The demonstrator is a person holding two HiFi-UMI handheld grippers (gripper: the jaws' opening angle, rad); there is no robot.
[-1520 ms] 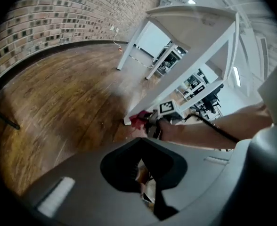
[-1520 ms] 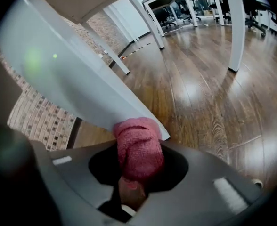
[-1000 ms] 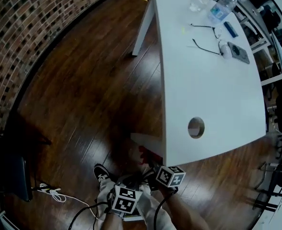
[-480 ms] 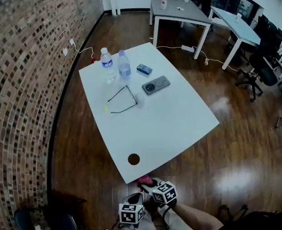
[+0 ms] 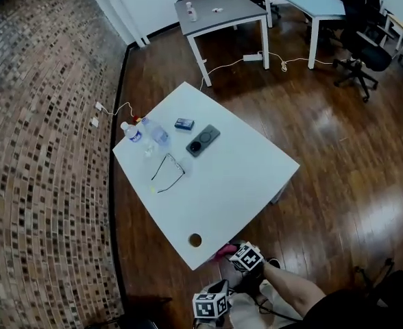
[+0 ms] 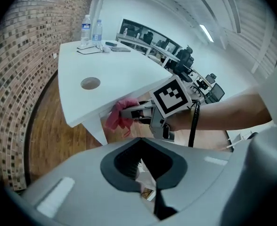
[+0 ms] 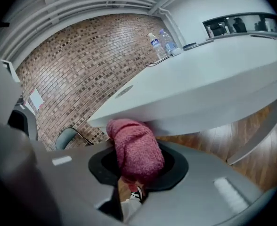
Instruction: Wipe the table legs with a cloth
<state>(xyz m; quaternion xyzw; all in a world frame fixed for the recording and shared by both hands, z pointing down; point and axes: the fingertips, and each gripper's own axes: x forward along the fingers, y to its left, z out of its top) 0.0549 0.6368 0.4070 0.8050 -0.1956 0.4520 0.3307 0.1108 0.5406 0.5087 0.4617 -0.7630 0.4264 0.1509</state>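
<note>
The fuzzy pink cloth (image 7: 136,149) is bunched up between the jaws of the right gripper (image 7: 136,171), which are clamped on its lower end so that the rest bulges forward past the tips. In the right gripper view it fills the lower middle of the frame, its top just under the rim of the white rectangular table (image 7: 209,79); whether it touches that rim cannot be told. In the left gripper view the cloth (image 6: 116,117) sits at the centre left, held out by the right gripper (image 6: 129,112) against the underside of the table's near corner, just above the top of a white table leg (image 6: 92,130). The left gripper (image 6: 145,192) fills the bottom of its own frame, jaws drawn together on nothing. In the head view both grippers are at the bottom centre: the right gripper (image 5: 232,252) with the cloth (image 5: 223,252) at the table's (image 5: 236,177) nearest corner, beside a round hole (image 5: 195,239) in the top, and the left gripper (image 5: 212,306) lower and apart from the table. At the far end of the tabletop, in the left centre of the frame, stand two clear plastic water bottles (image 5: 133,133), with a small blue box (image 5: 184,123), a flat dark grey device (image 5: 203,140) and thin black spectacles (image 5: 167,172) near them. Dark wooden floor (image 5: 338,163) lies around the table, and a brick wall (image 5: 44,149) fills the left side.
</note>
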